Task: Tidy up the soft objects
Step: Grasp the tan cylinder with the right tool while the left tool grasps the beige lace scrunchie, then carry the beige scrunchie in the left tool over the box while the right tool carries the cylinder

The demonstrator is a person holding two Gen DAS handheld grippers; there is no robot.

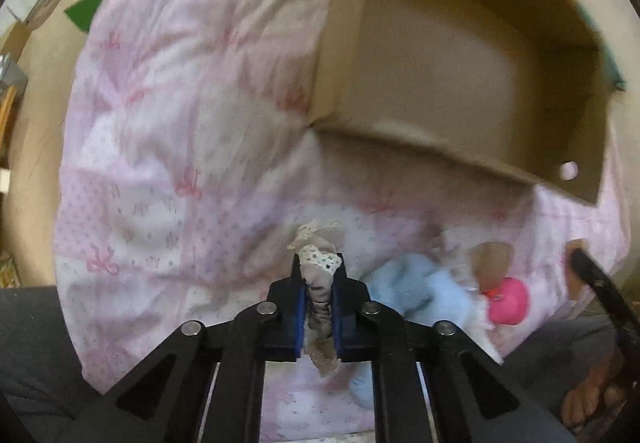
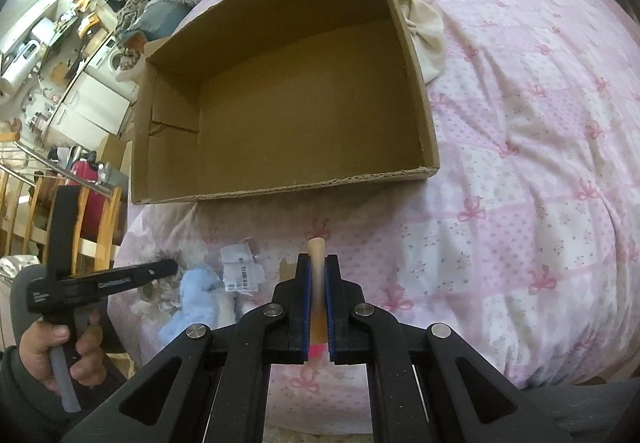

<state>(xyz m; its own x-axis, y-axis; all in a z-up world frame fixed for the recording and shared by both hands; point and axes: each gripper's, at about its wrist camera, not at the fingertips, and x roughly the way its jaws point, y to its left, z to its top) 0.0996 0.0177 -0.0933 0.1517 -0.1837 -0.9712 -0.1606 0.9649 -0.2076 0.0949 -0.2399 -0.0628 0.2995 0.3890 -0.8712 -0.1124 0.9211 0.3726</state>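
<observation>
Both tongs clenched: right tongs (image 2: 318, 283) grasp a tan-and-pink toy (image 2: 317, 275), left tongs (image 1: 319, 283) seemingly a lace-trimmed cloth (image 1: 318, 271); open cardboard box (image 2: 280, 99) lies at twelve o'clock, nearer the right.

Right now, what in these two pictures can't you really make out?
- Left wrist view: the lace-trimmed cloth item is mostly covered by the left gripper; its kind is unclear.
- Right wrist view: the beige piece in the right gripper is squeezed and half hidden.
- Left wrist view: the cardboard box is blurred and cut off at the top.
</observation>
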